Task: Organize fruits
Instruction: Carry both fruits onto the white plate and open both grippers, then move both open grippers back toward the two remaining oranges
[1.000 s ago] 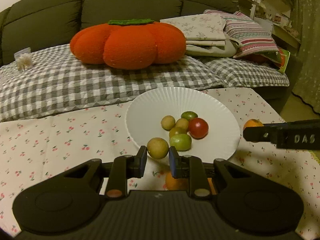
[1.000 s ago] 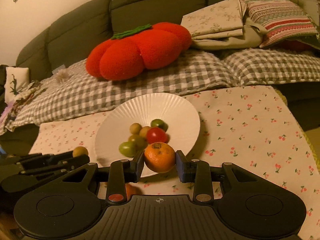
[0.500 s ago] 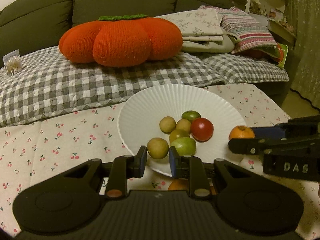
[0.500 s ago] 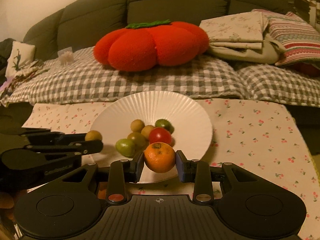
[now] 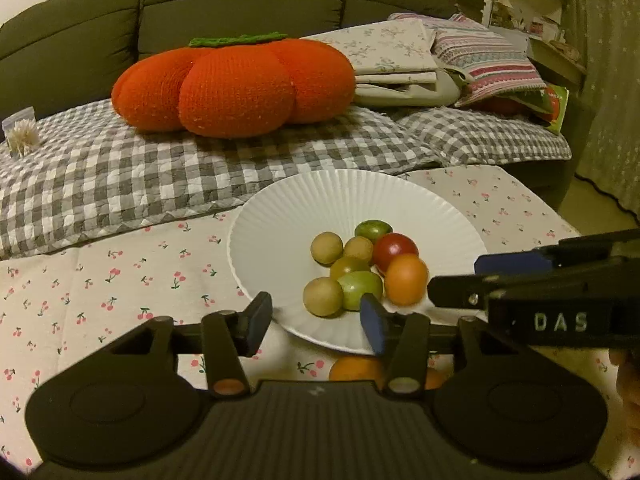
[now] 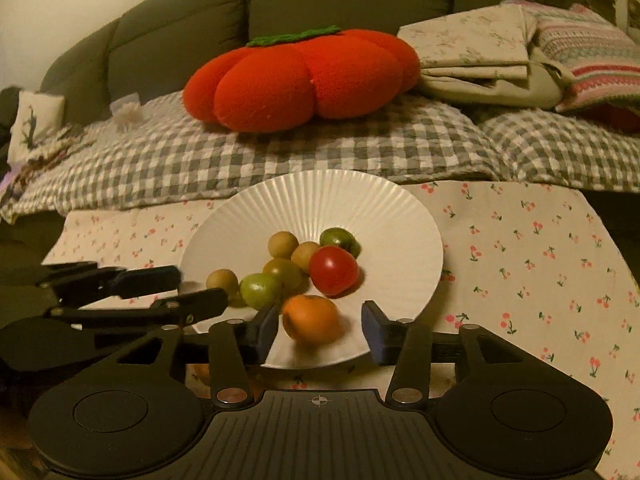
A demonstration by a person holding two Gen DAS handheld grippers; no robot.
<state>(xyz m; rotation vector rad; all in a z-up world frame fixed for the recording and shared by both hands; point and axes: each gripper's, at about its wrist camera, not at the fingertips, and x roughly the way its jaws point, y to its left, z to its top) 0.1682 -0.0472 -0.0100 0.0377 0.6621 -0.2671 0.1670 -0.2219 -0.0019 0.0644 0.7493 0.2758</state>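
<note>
It was a home living room: beyond the jaws stood a dark green sofa (image 5: 240, 4) with a checked quilt (image 5: 160, 176), tomato-shaped cushion (image 5: 236, 84) and folded bedding (image 5: 396, 60).

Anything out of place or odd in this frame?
One orange fruit lies on the tablecloth beside the white plate, part hidden behind the left gripper; the other fruits sit on the plate.

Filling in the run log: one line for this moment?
left gripper: open | right gripper: open | orange: on plate | fruit under plate rim: pending
</note>
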